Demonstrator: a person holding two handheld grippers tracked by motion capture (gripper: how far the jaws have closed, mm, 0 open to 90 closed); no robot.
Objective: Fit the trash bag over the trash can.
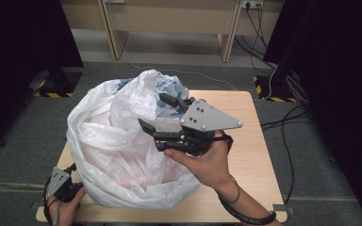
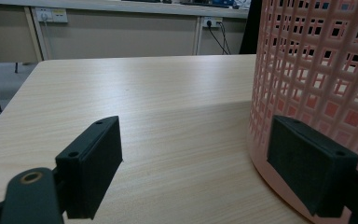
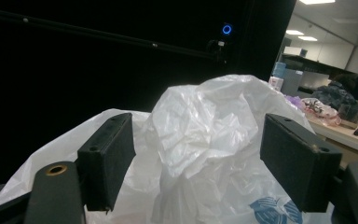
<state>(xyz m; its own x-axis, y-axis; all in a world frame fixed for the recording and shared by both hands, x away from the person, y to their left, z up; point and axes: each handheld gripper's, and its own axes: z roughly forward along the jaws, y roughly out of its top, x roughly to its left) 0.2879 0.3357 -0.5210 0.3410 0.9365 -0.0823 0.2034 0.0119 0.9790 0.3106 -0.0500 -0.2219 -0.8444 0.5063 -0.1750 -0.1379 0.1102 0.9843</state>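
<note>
Risk of tearing thin plastic bag point(image 1: 122, 141) over pink basket point(image 2: 317, 70) if spread right gripper point(image 1: 162, 113) pinches carelessly; left gripper point(image 1: 68, 181) spread too.

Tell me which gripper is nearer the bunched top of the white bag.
Right. The right gripper hangs open at the white bag's bunched top; the left gripper sits low beside its base.

Wooden table point(image 1: 259, 155), bag-draped pink basket point(image 2: 317, 70)
</note>
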